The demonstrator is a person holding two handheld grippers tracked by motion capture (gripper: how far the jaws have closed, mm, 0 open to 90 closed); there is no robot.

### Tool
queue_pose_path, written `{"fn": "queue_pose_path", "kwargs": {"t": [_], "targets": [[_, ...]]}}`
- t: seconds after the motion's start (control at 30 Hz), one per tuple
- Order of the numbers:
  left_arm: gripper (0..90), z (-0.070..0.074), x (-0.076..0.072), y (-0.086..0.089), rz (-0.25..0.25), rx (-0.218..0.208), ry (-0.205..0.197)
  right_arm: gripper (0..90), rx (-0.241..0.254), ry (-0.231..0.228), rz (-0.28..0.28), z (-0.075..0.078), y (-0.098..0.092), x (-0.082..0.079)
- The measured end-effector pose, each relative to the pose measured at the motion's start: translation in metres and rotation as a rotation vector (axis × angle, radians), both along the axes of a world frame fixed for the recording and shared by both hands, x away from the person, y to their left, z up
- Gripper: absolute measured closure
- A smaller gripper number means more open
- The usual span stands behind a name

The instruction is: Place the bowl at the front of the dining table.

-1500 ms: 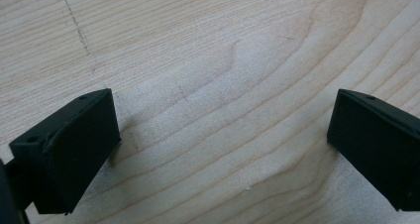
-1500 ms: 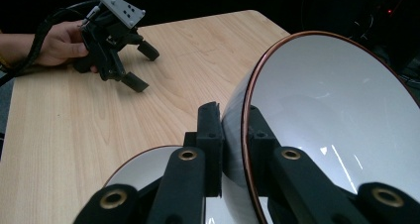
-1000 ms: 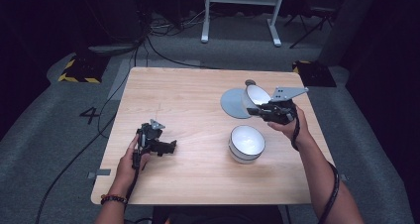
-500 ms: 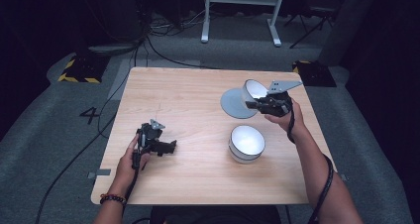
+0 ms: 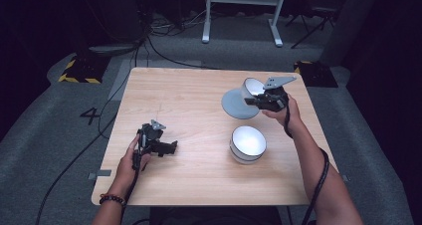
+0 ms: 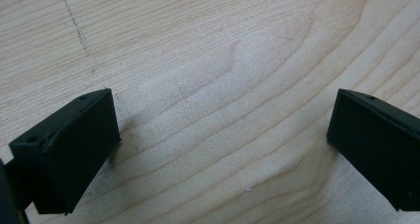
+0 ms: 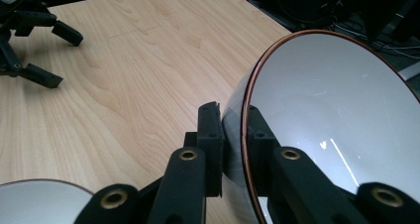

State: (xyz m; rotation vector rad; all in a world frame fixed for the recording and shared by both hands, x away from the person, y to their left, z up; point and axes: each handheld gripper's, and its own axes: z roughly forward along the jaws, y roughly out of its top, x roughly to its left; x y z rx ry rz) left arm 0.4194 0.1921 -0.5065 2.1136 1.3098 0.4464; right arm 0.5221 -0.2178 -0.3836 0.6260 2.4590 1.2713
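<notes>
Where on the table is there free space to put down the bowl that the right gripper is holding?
The right gripper holds a bowl by its rim, over the grey plate. Bare wood lies along the far edge and in the middle, between the left gripper and the second bowl. The right side, around plate and second bowl, is crowded.

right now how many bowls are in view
2. One bowl is clamped by its rim in the right gripper, tilted above the grey plate. The other bowl stands upright on the table, nearer the person. Nothing hints at a hidden third.
</notes>
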Motion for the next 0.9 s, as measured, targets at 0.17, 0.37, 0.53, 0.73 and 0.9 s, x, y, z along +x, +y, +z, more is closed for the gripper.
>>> {"fn": "queue_pose_path", "kwargs": {"t": [0.17,0.37,0.53,0.73,0.9], "targets": [[0.0,0.000,0.000,0.000,0.000,0.000,0.000,82.0,-0.007,-0.002,-0.004,-0.002,0.003,0.008],[0.0,0.000,0.000,0.000,-0.001,0.003,0.000,81.9,-0.019,0.009,-0.013,-0.008,0.004,0.019],[0.0,0.000,0.000,0.000,0.000,0.001,-0.001,81.9,-0.041,0.015,-0.034,-0.013,0.004,0.028],[0.0,0.000,0.001,0.000,-0.004,0.004,-0.003,81.9,-0.042,0.029,-0.044,-0.019,0.006,0.039],[0.0,0.000,0.001,0.000,-0.004,0.004,-0.003,81.9,-0.058,0.035,-0.044,-0.024,0.011,0.047]]}}
